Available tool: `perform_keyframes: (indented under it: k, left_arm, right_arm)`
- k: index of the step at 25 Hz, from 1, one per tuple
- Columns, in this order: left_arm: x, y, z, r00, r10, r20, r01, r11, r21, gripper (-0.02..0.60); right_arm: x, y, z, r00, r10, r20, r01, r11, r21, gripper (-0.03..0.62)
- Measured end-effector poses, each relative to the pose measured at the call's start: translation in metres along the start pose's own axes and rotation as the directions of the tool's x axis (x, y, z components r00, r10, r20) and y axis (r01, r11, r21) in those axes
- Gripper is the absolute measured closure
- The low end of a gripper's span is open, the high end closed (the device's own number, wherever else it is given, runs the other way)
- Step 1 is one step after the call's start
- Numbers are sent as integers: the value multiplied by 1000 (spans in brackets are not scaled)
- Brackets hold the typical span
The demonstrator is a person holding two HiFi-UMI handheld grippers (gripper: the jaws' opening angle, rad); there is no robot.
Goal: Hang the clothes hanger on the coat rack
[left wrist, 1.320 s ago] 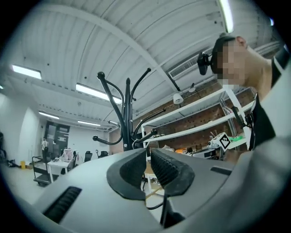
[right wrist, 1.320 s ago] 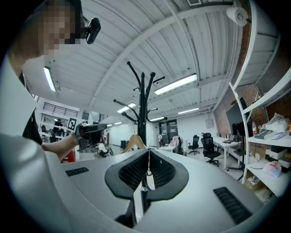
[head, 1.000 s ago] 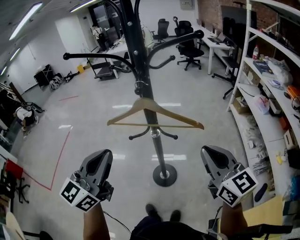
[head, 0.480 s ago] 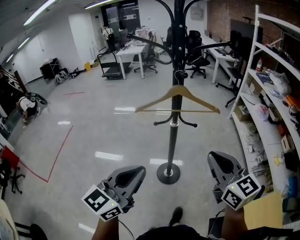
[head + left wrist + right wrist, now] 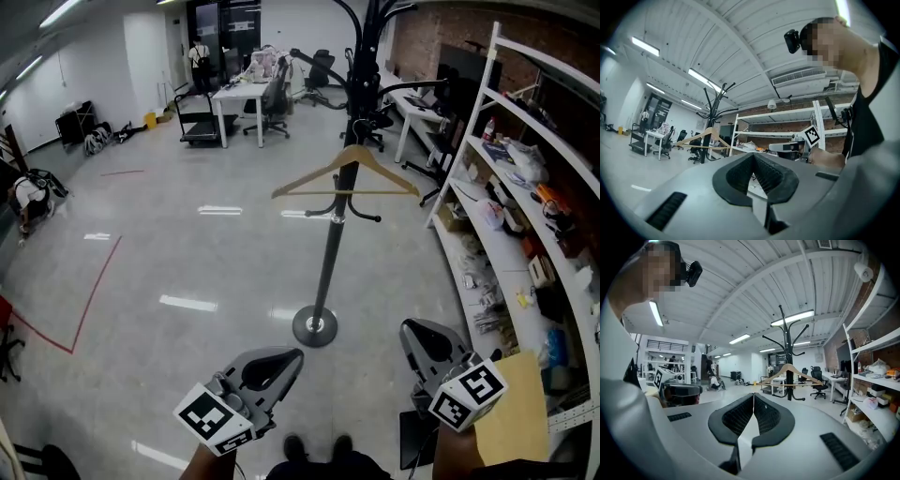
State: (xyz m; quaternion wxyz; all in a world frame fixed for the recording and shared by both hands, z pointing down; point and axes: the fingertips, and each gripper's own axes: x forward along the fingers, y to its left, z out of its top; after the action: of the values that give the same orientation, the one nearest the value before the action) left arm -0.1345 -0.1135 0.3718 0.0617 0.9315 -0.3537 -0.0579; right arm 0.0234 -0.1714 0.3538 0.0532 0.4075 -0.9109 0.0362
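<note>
The wooden hanger (image 5: 345, 176) hangs on the coat rack (image 5: 328, 253) at upper centre, so the task looks done. At the bottom of the frame, the left gripper (image 5: 287, 358) and right gripper (image 5: 413, 330) have jaws together and empty. No further move seems needed.

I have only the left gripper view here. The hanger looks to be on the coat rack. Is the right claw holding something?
Observer: No. The right claw is shut, with nothing between its jaws.
Operator: Where is the rack compared to us?
Observer: The head view shows the coat rack's round base on the floor, well ahead of the left claw and apart from it.
Operator: Is the right claw near the hanger?
Observer: No. In the right gripper view the hanger hangs by its hook at the pole, far beyond the shut jaws.
</note>
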Motion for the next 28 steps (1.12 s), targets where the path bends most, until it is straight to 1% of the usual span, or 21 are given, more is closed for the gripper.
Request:
perform_keyframes:
  k: [3,7,11,16,20,23,25,28]
  left_arm:
    - [-9,-25,2,1000,3,5,-3,1000,-6,581]
    - [-25,-60,0,999,39,-7,-39,999,-2,581]
    - [-29,-105,2,998,63,11,-63,998,-18,581]
    - [-28,-165,-29,991,128,-33,-129,991,-29,581]
    - [-37,-211,-36,986,156,-55,-158,986,-43,581]
    - [-45,-236,-32,982,181,-60,-183,983,-34,581]
    - [-52,-249,-29,978,198,-65,-199,980,-14,581]
    - [-66,-268,-27,976,204,-71,-204,979,2,581]
  right_arm:
    - [-22,12,5,999,18,26,-18,1000,-16,587]
    - [-56,30,-1,998,46,43,-46,999,1,587]
    - [-100,43,-4,995,81,59,-80,997,-16,587]
    - [-168,41,-32,993,107,46,-107,994,8,587]
    - [-220,39,-40,993,103,58,-105,994,22,587]
    - [-247,42,-39,992,107,66,-110,993,34,586]
    - [-259,48,-37,991,112,74,-115,992,45,587]
    - [-274,61,-32,989,116,93,-119,992,35,588]
